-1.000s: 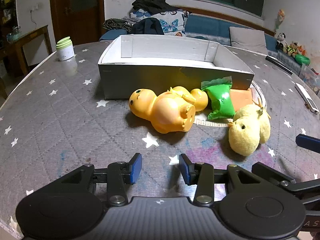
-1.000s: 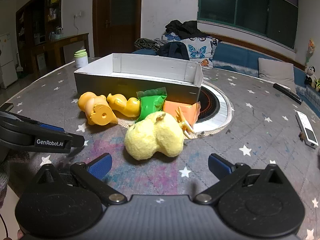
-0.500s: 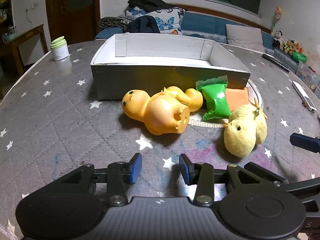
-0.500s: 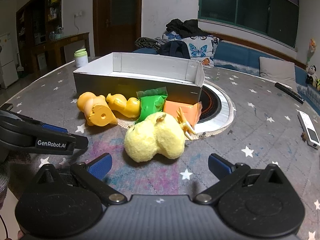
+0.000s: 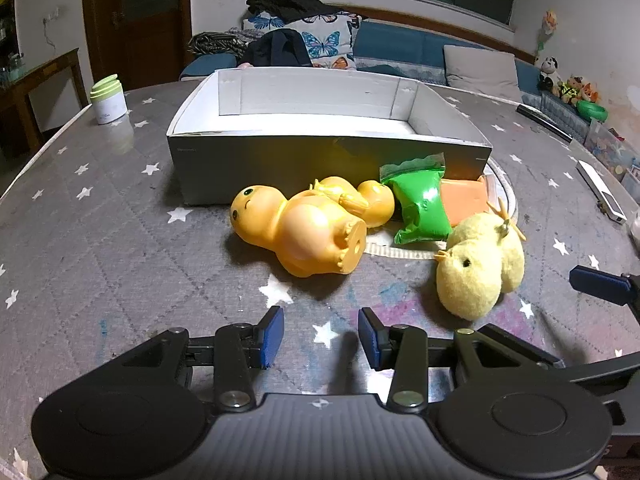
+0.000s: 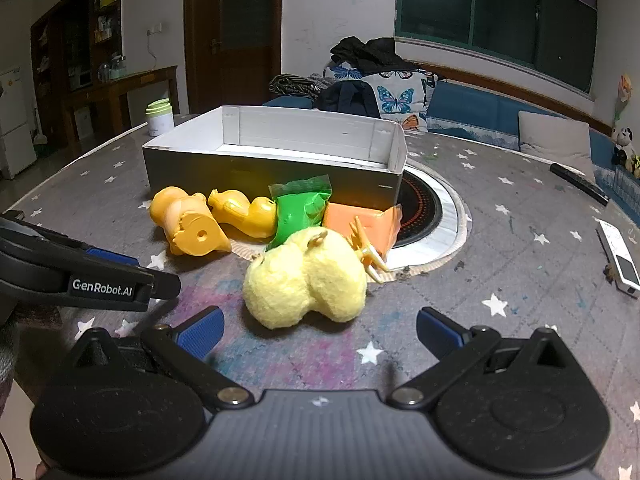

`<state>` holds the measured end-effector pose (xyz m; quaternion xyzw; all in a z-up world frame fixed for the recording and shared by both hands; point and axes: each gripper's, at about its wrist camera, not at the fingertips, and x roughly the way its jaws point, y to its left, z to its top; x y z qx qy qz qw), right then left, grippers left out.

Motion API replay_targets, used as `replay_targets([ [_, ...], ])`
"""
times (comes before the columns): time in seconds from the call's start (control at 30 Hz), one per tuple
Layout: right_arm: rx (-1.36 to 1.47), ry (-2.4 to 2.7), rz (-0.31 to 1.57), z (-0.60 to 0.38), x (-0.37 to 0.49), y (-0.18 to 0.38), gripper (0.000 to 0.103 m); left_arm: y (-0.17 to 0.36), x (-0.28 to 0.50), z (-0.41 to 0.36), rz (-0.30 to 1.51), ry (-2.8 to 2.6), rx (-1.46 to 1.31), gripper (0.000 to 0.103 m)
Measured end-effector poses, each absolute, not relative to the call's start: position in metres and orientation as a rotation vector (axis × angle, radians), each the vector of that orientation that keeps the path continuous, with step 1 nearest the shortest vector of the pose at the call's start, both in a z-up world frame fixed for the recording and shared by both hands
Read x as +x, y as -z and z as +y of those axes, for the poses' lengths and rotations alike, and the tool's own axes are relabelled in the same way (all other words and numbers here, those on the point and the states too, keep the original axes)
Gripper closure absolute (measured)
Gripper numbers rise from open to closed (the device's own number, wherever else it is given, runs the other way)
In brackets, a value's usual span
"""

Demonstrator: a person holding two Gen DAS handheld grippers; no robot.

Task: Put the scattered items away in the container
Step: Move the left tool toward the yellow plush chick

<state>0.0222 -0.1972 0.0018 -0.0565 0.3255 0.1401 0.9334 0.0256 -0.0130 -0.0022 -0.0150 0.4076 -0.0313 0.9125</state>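
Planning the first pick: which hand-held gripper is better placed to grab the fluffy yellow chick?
Right. The right hand-held gripper is wide open with the plush chick centred just ahead; the left hand-held gripper faces the orange doll.

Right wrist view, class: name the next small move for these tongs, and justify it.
Probably ease the right tongs forward around the yellow plush chick. They stand open and empty, the chick lies directly ahead between them on the table, and the grey box behind holds nothing visible yet.
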Motion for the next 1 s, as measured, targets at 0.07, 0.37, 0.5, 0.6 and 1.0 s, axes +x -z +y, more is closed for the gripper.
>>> replay_targets([
  [0.07, -0.115, -0.286, 0.668, -0.1973, 0.0226, -0.0013, 0.000, 0.0014, 0.0261, -0.0142, 0.838, 0.069, -0.028, 0.059],
  [0.37, -0.104, -0.280, 0.671, -0.2005, 0.0251, -0.0010, 0.000, -0.0011, 0.0285, -0.0200, 0.837, 0.091, -0.016, 0.059],
  [0.5, -0.103, -0.280, 0.673, -0.2008, 0.0260, -0.0001, 0.000, -0.0015, 0.0292, -0.0214, 0.838, 0.095, -0.015, 0.059],
  [0.6, -0.105, -0.281, 0.673, -0.2006, 0.0262, -0.0002, 0.000, -0.0016, 0.0300, -0.0218, 0.841, 0.097, -0.015, 0.059],
  [1.0, -0.106, -0.279, 0.672, -0.2002, 0.0275, -0.0006, 0.001, 0.0001, 0.0324, -0.0229, 0.847, 0.099, -0.006, 0.059],
])
